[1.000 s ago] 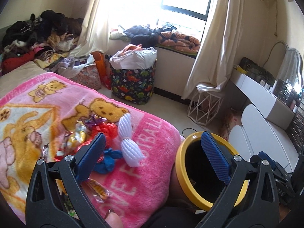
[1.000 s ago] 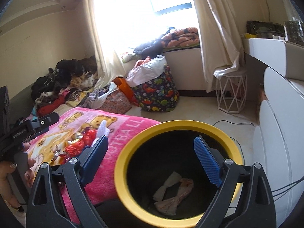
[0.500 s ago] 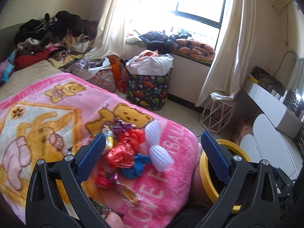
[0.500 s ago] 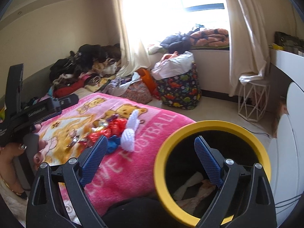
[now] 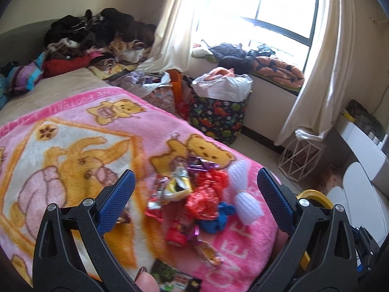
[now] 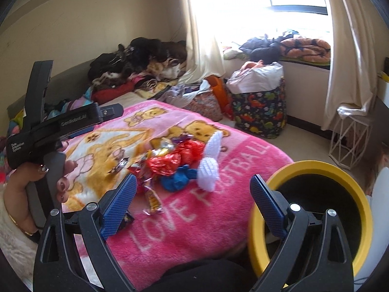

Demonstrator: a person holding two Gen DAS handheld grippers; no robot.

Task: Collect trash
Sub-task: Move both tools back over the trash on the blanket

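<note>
Hovering wide-jawed and empty, left gripper (image 5: 194, 192) and right gripper (image 6: 193, 191), one wrapper pile (image 5: 194, 194) on pink blanket (image 5: 73, 146), one yellow-rimmed bin (image 6: 313, 170) beside.

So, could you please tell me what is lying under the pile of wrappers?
The pile of wrappers rests on the pink blanket, beside its bear print. Whatever lies beneath the blanket is covered and cannot be seen.

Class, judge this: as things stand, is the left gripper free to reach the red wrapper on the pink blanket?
Probably yes: the left gripper is open, the red wrapper lies uncovered between its fingers, and nothing blocks the way.
</note>
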